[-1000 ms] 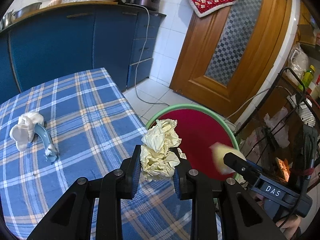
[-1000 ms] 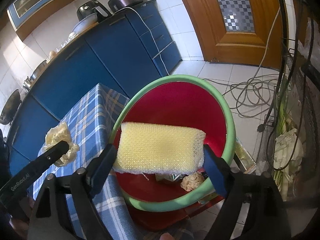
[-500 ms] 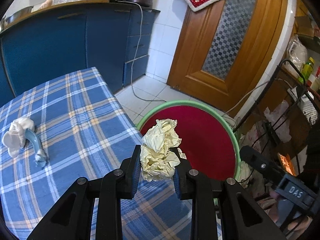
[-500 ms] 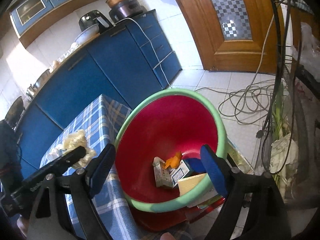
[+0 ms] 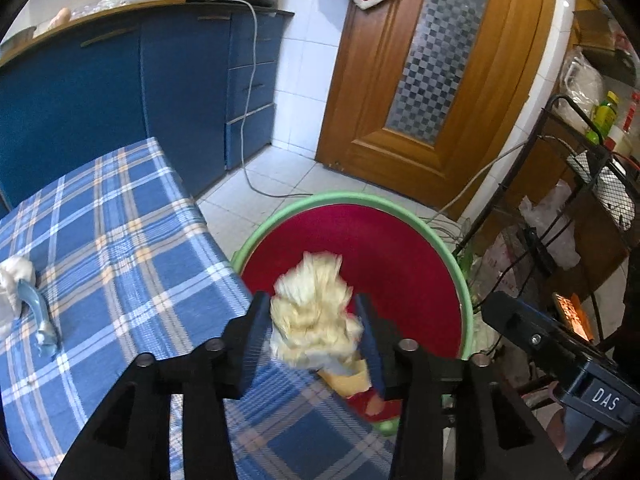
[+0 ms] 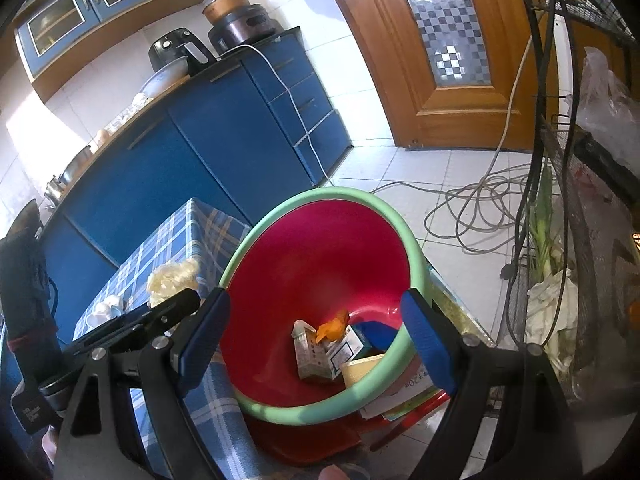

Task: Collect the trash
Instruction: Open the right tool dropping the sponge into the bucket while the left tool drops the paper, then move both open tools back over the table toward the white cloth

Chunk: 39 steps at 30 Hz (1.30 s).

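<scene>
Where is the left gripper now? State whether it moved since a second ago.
Yes. The left gripper, with its crumpled paper, moved off the checked tablecloth toward the red basin.

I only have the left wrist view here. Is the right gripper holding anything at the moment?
Observer: No. The right gripper is open and empty, hanging above the red basin.
Operator: What's lying at the bottom of the basin?
Observer: Small cartons, an orange scrap on top of them, and a yellow sponge against the near wall.
</scene>
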Available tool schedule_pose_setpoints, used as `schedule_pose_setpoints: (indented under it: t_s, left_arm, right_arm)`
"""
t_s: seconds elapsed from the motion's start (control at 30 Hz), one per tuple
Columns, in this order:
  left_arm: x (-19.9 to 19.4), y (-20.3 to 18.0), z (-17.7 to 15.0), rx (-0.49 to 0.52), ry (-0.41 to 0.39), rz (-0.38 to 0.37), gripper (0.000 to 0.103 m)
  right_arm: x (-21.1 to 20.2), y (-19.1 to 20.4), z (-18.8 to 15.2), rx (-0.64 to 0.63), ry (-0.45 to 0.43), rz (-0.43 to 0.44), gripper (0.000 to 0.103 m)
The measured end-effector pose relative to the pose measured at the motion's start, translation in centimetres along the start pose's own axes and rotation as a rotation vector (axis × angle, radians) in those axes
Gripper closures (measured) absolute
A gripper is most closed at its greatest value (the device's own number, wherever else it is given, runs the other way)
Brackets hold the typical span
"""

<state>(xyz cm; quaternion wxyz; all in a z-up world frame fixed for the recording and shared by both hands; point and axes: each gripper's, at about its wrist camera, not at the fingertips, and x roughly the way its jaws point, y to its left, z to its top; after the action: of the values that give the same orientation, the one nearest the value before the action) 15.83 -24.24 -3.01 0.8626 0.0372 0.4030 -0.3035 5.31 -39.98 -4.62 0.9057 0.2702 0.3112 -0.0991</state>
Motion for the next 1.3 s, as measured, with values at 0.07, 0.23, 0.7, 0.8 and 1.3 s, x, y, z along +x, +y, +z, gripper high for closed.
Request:
schedule_pose_setpoints:
  t_s: [0.07, 0.23, 0.7, 0.8, 1.3]
  left_arm:
    - [-0.1, -0.1, 0.0, 0.004, -0.003, 0.007, 0.052]
    - [-0.4, 0.2, -0.1, -0.012, -0.007, 0.01, 0.051]
    - [-3.7, 3.8, 0.2, -0.066, -0.068, 0.081, 0.051]
    - [-4.7, 5.3, 0.3, -0.083, -0.083, 0.116, 0.051]
    - [-8.4, 13.7, 0.4, -0.173, -0.141, 0.281, 0.051]
  right_arm:
    - [0.0, -0.1, 0.0, 0.005, 0.0, 0.001, 0.017]
    - [0.0, -0.2, -0.1, 0.009, 0.002, 0.004, 0.017]
    - [-0.1, 1.5, -0.3, -0.02, 0.012, 0.031, 0.016]
    - [-0.1, 2.1, -0.4, -0.029, 0.015, 0.038, 0.016]
    - [0.9, 5.3, -0.7, -0.086, 0.04, 0.061, 0.016]
